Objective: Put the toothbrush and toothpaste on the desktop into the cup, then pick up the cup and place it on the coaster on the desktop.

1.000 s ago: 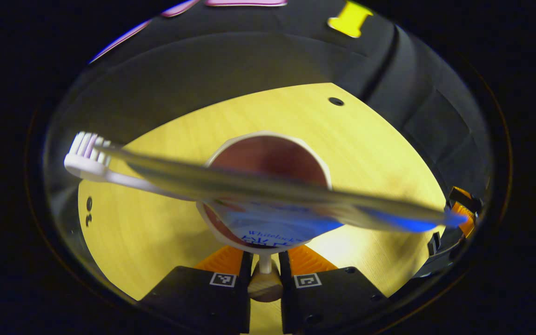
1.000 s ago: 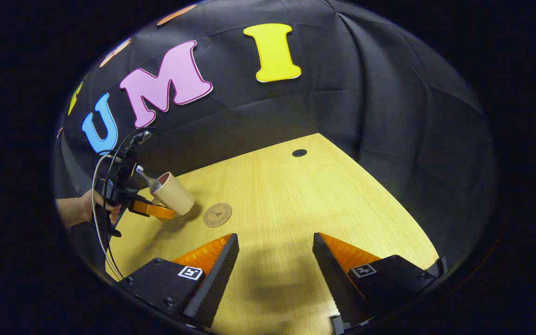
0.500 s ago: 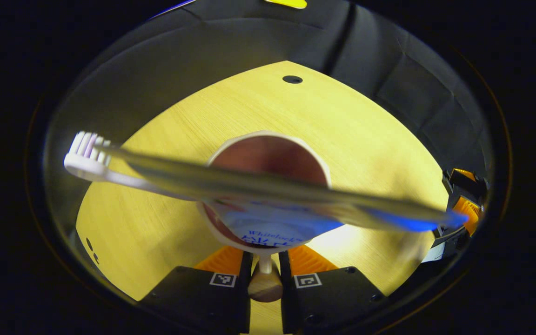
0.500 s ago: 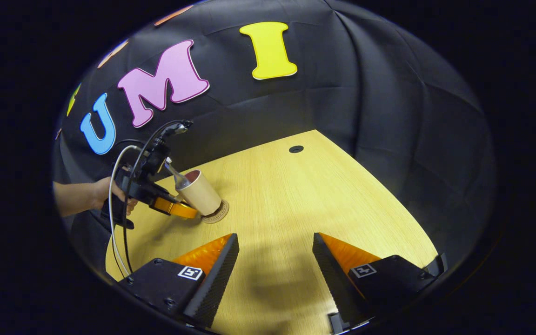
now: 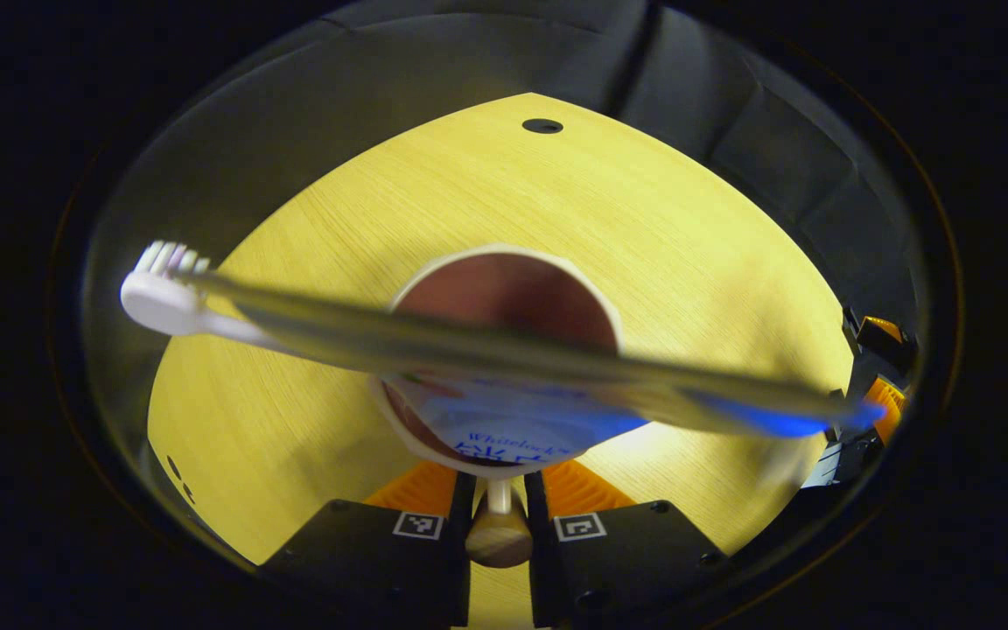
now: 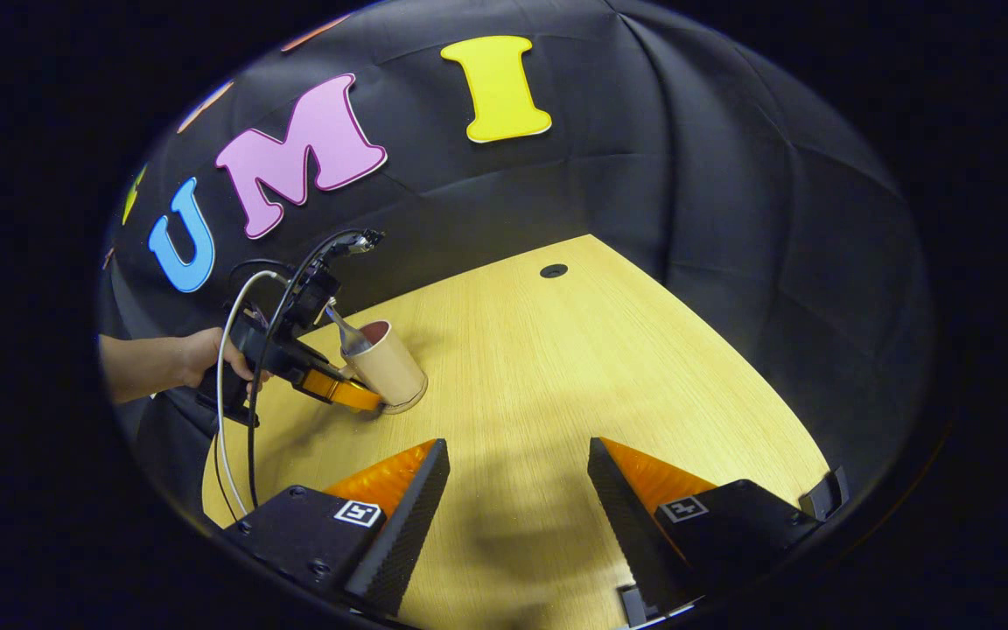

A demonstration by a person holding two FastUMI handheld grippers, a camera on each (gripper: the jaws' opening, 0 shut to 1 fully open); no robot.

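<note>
The loaded cup [image 6: 386, 367] is being set on the coaster [image 6: 406, 404], clenched by the left gripper [image 5: 499, 503] at six o'clock; releasing is called for next, while the right gripper [image 6: 517, 490] is being held released.

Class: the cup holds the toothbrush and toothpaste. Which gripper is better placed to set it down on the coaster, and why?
Left. The left gripper already grips the cup over the coaster; the right gripper hangs open, apart from it.

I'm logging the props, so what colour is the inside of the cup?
Reddish-brown inside the tan cylindrical cup, with a pale rim; the left gripper view shows it best.
</note>
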